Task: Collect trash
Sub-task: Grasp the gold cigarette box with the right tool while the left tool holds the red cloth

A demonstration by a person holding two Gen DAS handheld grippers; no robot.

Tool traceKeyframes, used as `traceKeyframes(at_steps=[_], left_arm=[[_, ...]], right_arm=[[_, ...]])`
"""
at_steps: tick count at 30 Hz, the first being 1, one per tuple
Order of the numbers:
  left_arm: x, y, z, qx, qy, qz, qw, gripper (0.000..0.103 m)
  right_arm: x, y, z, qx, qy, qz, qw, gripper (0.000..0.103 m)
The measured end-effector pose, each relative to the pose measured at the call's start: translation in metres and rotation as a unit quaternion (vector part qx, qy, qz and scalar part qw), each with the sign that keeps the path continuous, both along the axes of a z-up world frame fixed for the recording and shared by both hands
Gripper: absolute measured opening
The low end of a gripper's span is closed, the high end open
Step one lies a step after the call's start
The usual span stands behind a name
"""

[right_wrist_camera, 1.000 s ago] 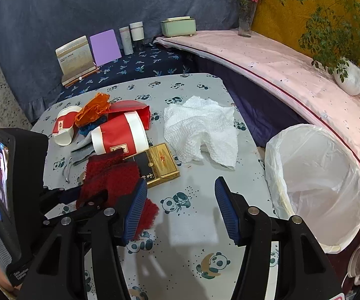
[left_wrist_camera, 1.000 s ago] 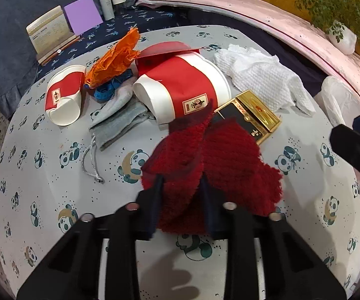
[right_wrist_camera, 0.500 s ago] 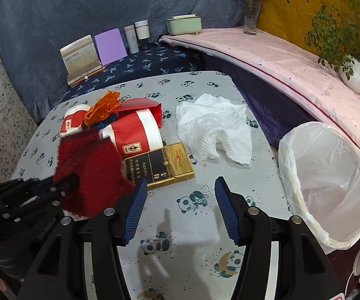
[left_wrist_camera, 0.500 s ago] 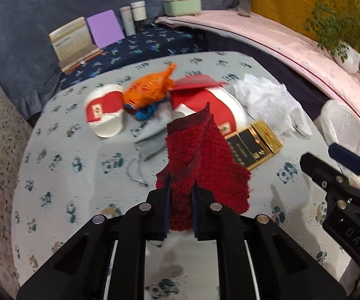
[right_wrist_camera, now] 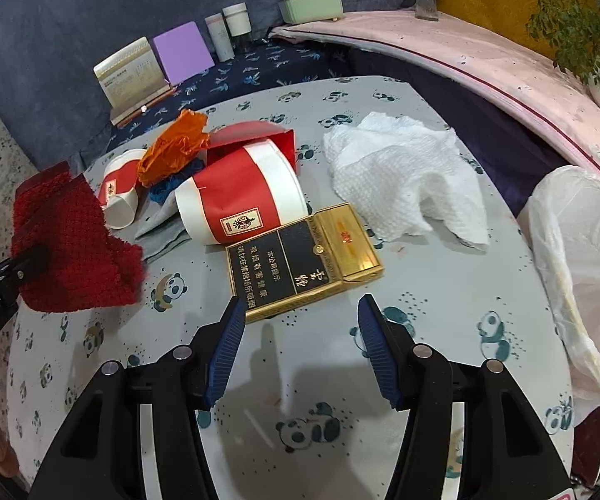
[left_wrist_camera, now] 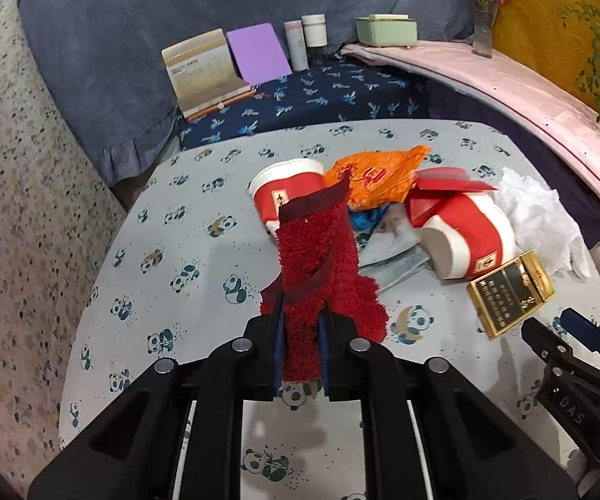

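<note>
Right now my left gripper (left_wrist_camera: 302,354) is clenched on the red fuzzy cloth (left_wrist_camera: 320,266), which hangs clear of the panda tablecloth (left_wrist_camera: 174,250); my right gripper (right_wrist_camera: 300,346) stands released with nothing between its pads, just short of the black-and-gold cigarette box (right_wrist_camera: 304,260); beyond the box lie a tipped red-and-white paper cup (right_wrist_camera: 237,200), a smaller cup (right_wrist_camera: 120,191), an orange wrapper (right_wrist_camera: 174,146) and a crumpled white paper towel (right_wrist_camera: 404,175); the white-lined bin (right_wrist_camera: 583,258) sits off the table's right edge.
</note>
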State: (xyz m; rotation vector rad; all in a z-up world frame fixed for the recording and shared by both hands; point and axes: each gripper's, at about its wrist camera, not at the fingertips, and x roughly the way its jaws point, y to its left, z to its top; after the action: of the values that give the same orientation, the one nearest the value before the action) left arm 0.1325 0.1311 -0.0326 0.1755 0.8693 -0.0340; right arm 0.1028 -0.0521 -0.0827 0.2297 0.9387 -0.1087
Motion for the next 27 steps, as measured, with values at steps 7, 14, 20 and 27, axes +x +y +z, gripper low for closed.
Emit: traceKeyframes(at_steps=[7, 14, 20, 27], left_arm=[[0.004, 0.000, -0.011, -0.010, 0.015, -0.008, 0.9998, 0.013], [0.007, -0.006, -0.020, -0.019, 0.029, -0.017, 0.9993, 0.013], [0.006, -0.009, -0.024, -0.019, 0.036, -0.022, 0.9989, 0.013], [-0.001, -0.013, -0.025, -0.025, 0.043, -0.027, 0.9984, 0.013]], right_arm=[[0.022, -0.012, -0.002, -0.016, -0.003, -0.007, 1.000, 0.057], [0.045, -0.030, -0.013, 0.000, 0.011, -0.015, 1.000, 0.056], [0.037, -0.026, -0.019, 0.030, 0.019, 0.005, 0.999, 0.043], [0.007, -0.005, -0.022, 0.055, 0.032, 0.032, 0.997, 0.042]])
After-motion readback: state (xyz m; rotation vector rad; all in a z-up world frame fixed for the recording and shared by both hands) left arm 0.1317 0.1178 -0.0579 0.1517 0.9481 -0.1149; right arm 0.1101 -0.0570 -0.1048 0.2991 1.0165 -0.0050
